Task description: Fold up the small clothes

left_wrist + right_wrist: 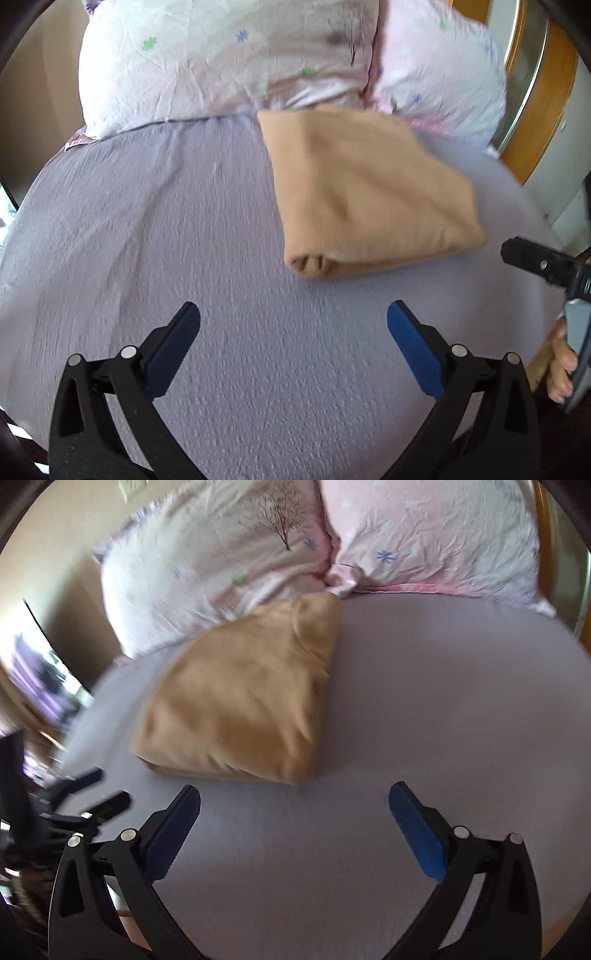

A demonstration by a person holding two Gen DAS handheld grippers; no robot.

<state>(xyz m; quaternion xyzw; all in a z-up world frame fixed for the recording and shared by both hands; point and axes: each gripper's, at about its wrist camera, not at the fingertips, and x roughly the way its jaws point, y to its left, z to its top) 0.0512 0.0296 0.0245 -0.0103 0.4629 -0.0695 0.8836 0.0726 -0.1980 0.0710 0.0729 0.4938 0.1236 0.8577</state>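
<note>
Nearest each camera, a black two-finger gripper with blue pads reaches forward over a pale lilac crinkled bedsheet [147,221]: the left gripper [293,314] has its fingers spread wide with nothing between them, and the right gripper [294,794] is spread just as wide and equally empty. Both hover low over bare sheet, tips pointing toward the head of the bed. At the right edge of the left view, part of the right gripper's black body shows, with the fingers of the person's right hand [561,373] curled around its handle. Just beyond both sets of fingertips, apart from them, lies one tan soft knit garment [369,192], folded into a compact thick rectangle flat on the sheet, its rolled edge facing the grippers. Its far end touches two white and pink crumpled pillows [229,554] with small blue and green flower prints, side by side. Behind them, on the right, runs a curved wooden headboard [543,110].
</note>
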